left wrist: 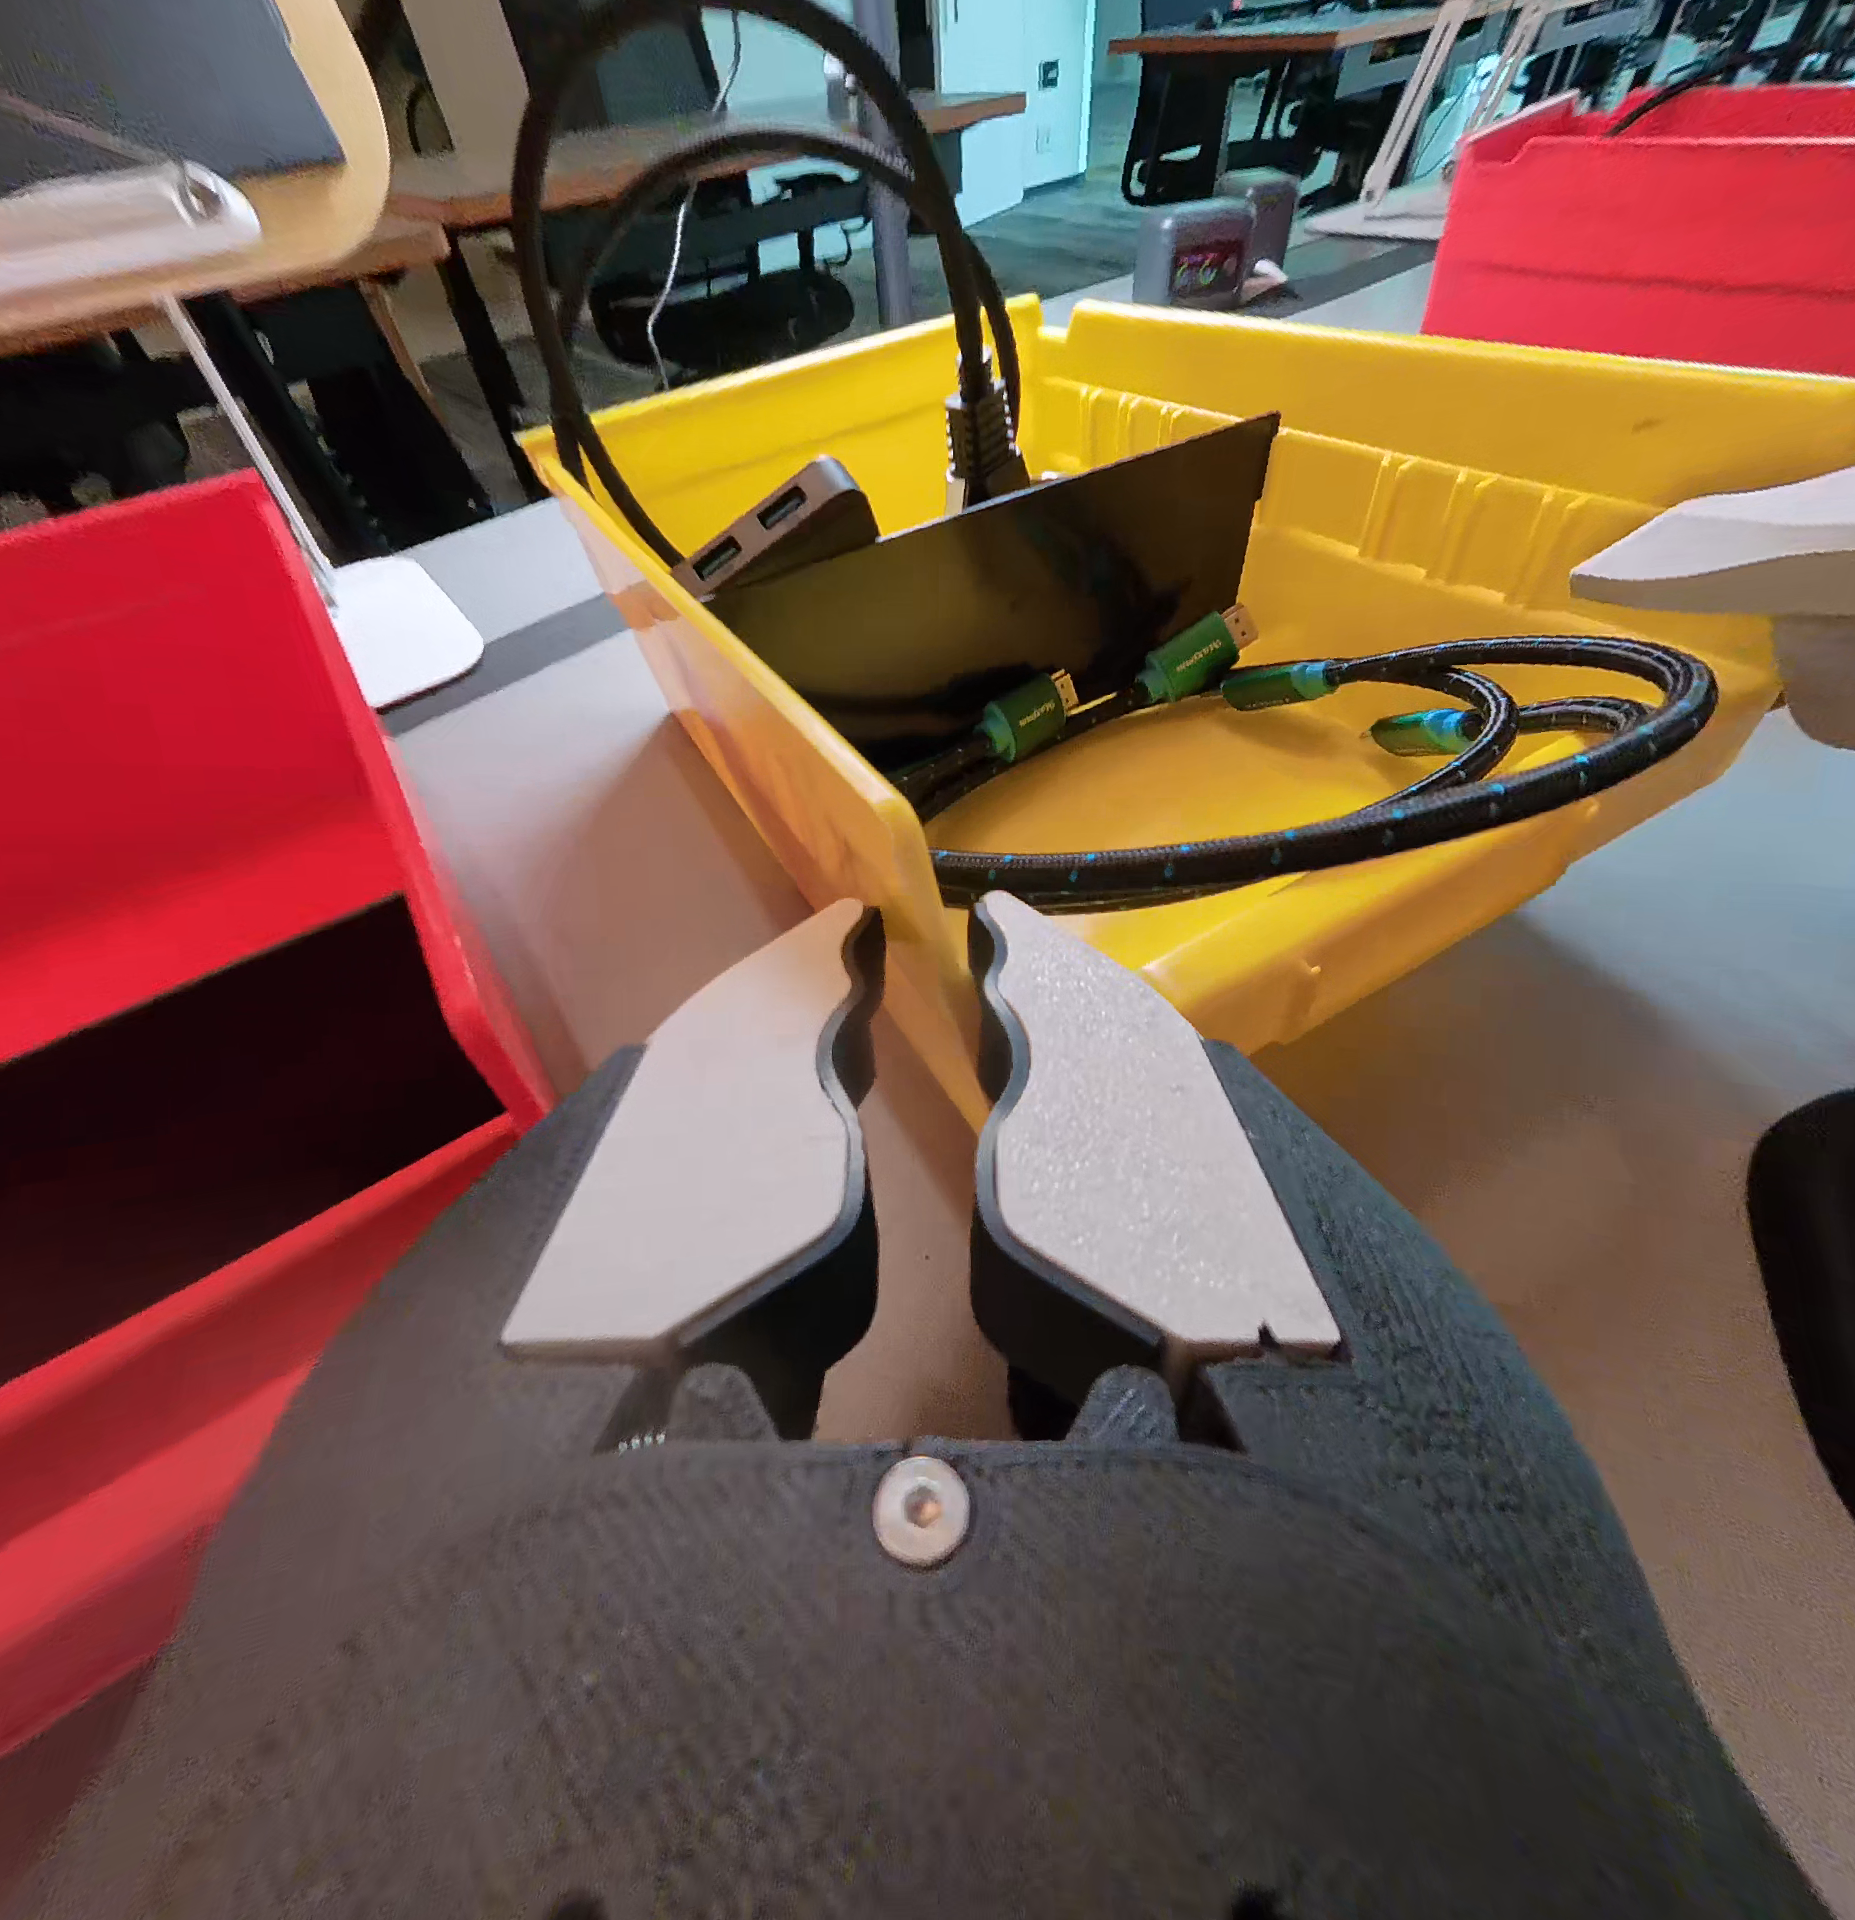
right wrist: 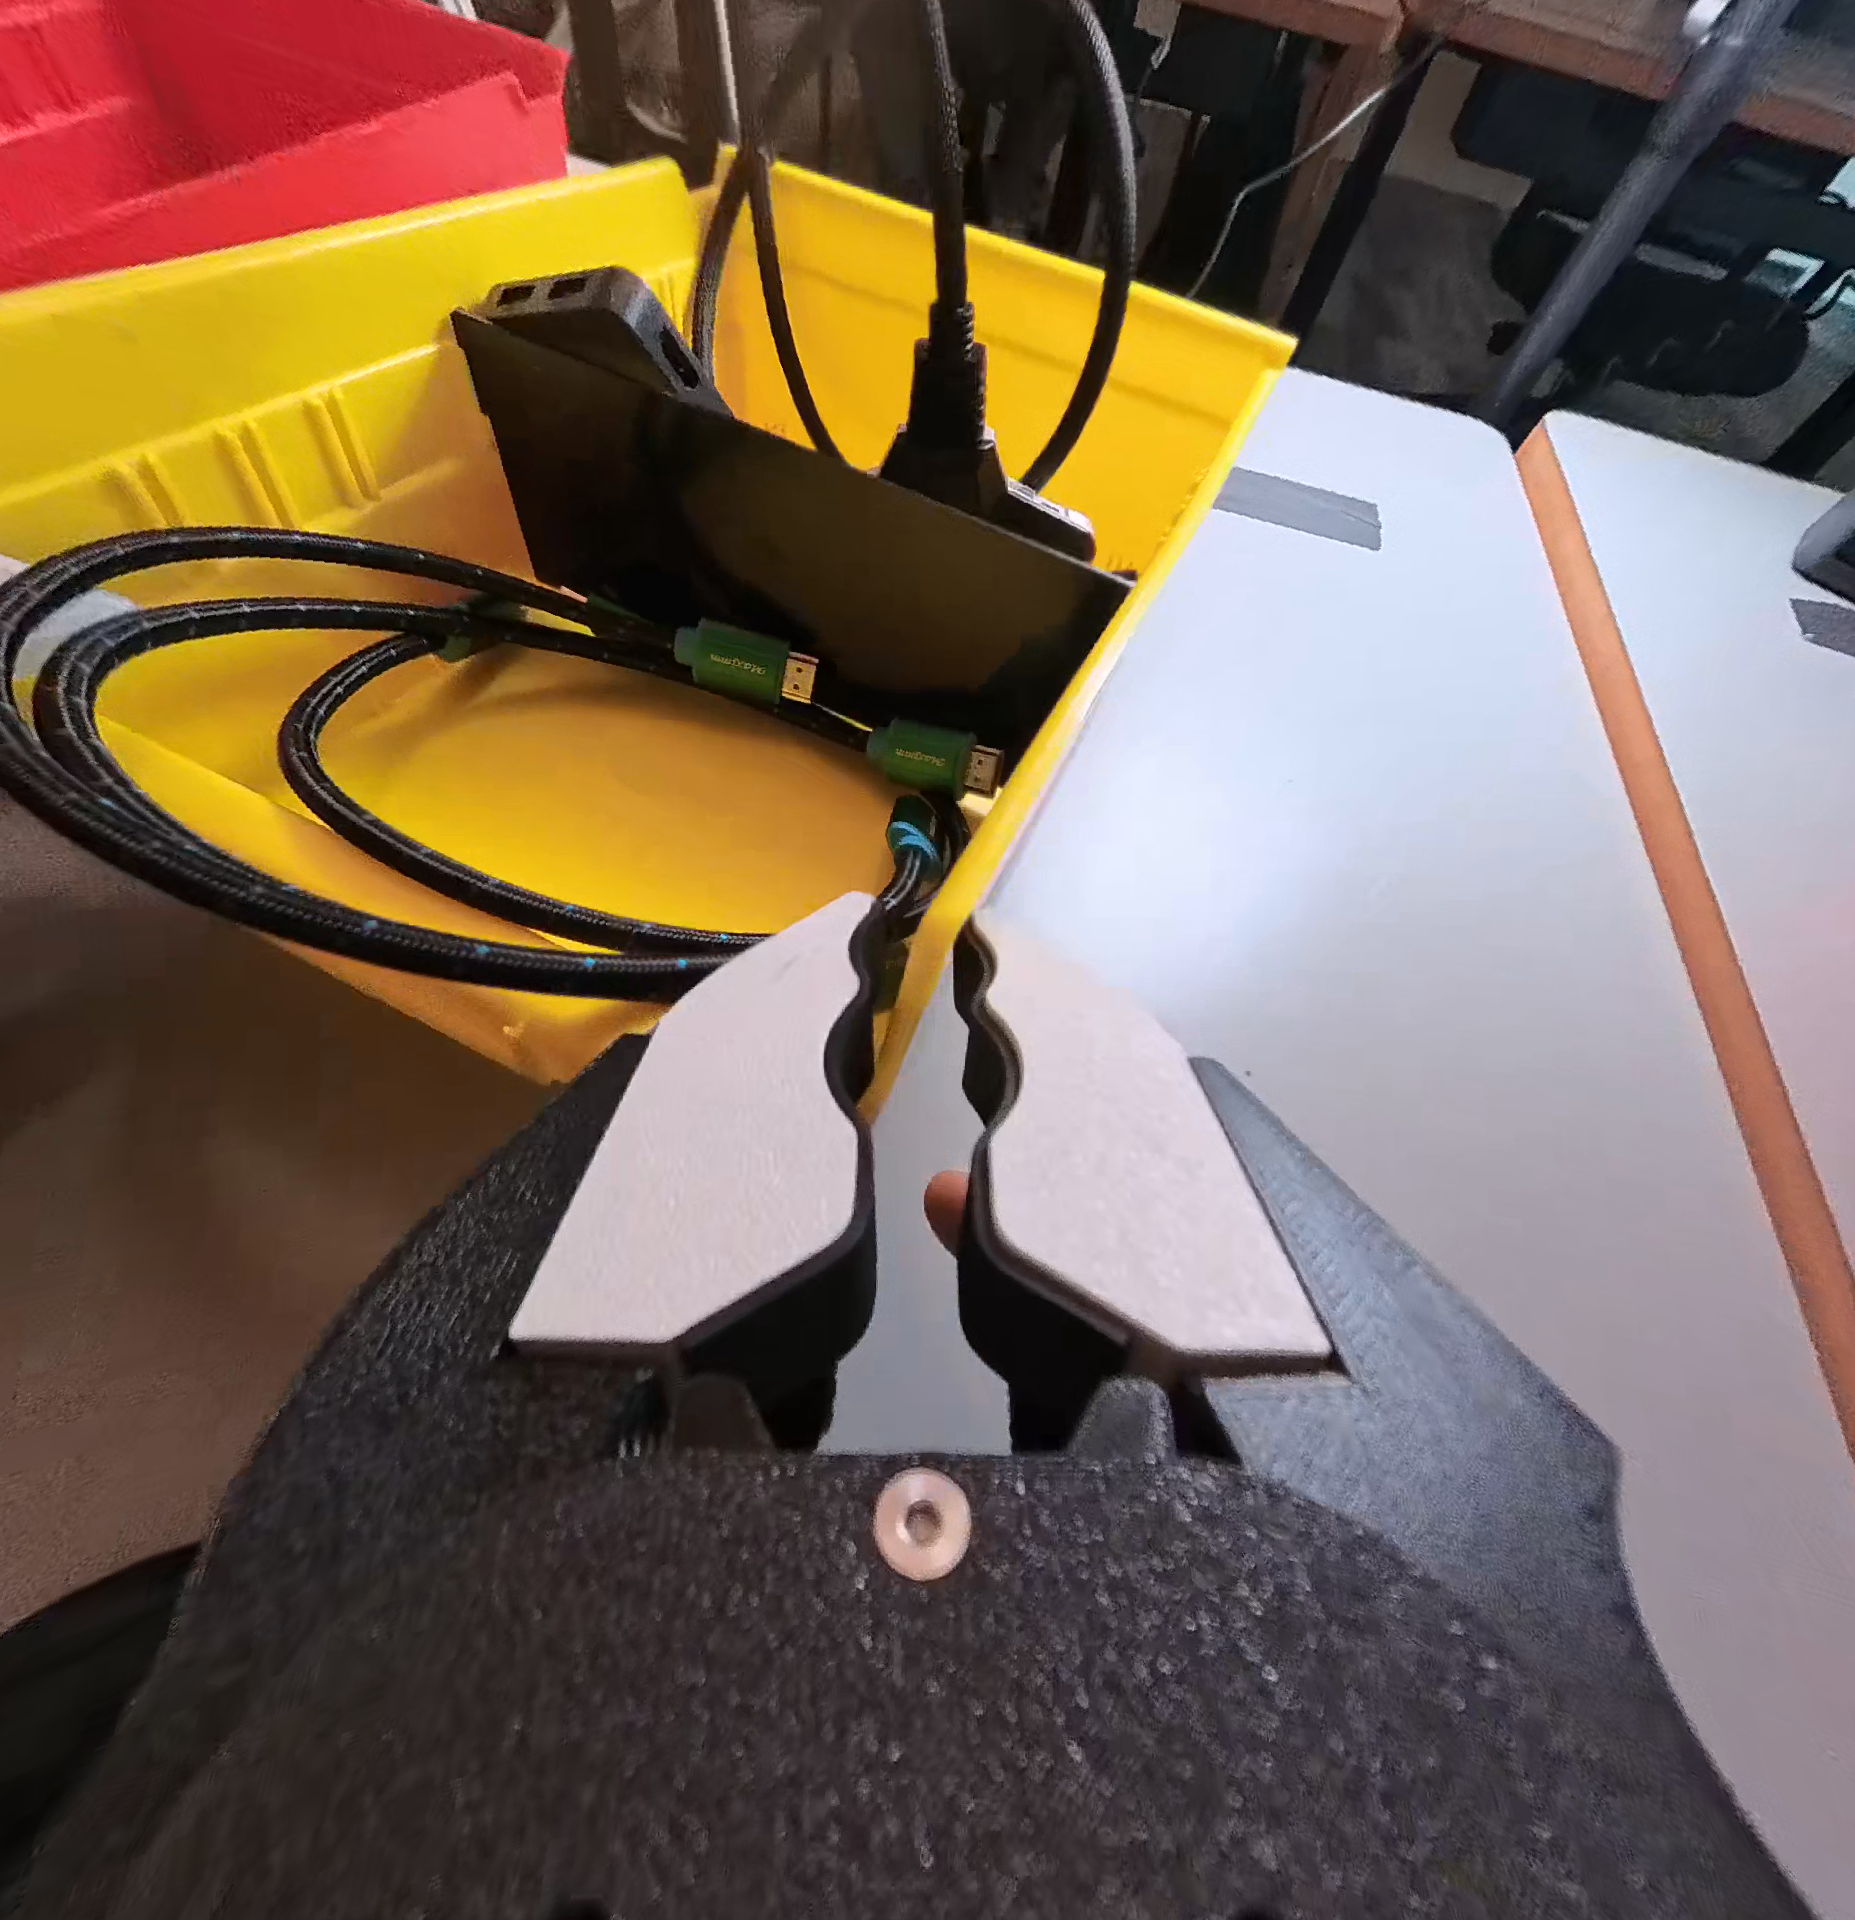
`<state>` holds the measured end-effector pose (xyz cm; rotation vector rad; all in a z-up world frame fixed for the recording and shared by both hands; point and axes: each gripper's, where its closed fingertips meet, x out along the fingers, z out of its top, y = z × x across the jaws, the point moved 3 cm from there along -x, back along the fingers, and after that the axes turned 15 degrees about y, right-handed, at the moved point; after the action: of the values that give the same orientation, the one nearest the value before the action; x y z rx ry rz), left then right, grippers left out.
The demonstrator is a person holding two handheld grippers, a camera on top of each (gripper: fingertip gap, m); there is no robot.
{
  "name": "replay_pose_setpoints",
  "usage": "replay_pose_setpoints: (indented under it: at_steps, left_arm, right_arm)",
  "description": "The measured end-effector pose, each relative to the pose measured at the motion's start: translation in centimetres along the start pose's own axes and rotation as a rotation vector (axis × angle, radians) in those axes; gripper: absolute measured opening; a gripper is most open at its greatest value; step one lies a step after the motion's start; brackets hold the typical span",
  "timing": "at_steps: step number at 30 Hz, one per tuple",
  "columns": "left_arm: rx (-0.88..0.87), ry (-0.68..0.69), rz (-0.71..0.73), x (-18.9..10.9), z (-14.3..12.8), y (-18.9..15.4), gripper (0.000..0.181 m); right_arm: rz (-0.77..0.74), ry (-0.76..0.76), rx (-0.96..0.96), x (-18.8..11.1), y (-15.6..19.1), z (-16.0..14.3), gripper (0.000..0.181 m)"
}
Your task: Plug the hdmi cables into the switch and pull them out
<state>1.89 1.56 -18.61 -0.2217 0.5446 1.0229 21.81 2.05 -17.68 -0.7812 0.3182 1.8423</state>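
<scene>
**Both grippers standing off the near corners of the bin, nothing yet grasped**

The left gripper [left wrist: 925, 920] is hovering at the near left wall of the yellow bin [left wrist: 777, 748], its fingers a narrow gap apart and holding nothing. The right gripper [right wrist: 915, 920] is hovering at the near right corner of the same bin [right wrist: 1048, 790], fingers likewise slightly parted and empty; its pale tips are also showing at the right edge of the left wrist view.

Ahead of both grippers, the braided HDMI cables [right wrist: 466, 894] are lying coiled on the bin floor. Two green plugs [right wrist: 741, 665] [right wrist: 928, 758] are lying side by side, long axes running roughly across the bin, gold tips pointing toward its right wall and slightly toward the black divider panel [right wrist: 850, 582]. A third green connector [right wrist: 912, 836] is sitting just ahead of the right fingertips, pointing along their line.

The switch [right wrist: 580, 301], a small dark box, is resting behind the panel at the far end, with thick black cables [right wrist: 949, 260] rising from that compartment.

The right gripper appears nearer the plugs; reaching one would call for moving forward and slightly left, closing across the plug's short axis.
</scene>
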Motion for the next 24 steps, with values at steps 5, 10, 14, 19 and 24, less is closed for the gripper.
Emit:
replay_pose_setpoints:
  at_steps: [5, 10, 14, 19, 24]
  left_arm:
    - [0.051, -0.089, 0.024, -3.1, 1.5, -0.4, 0.012]
    - [0.096, -0.149, 0.051, -5.7, 2.6, 0.1, 0.011]
    - [0.097, -0.236, 0.089, -9.1, 4.7, 1.3, 0.011]
    - [0.073, -0.369, 0.177, -15.6, 6.8, 4.2, 0.01]
    - [0.01, -0.437, 0.309, -23.1, 6.0, 9.3, 0.009]
  right_arm:
    - [-0.08, -0.107, -0.002, -4.2, 1.0, 0.6, 0.008]
    - [-0.102, -0.176, 0.011, -6.2, 2.4, 1.2, 0.008]
    - [-0.093, -0.265, -0.009, -8.2, 3.8, 3.3, 0.008]
    - [-0.038, -0.421, -0.065, -11.0, 7.4, 7.3, 0.01]
    - [0.081, -0.529, -0.111, -12.3, 14.2, 12.1, 0.011]
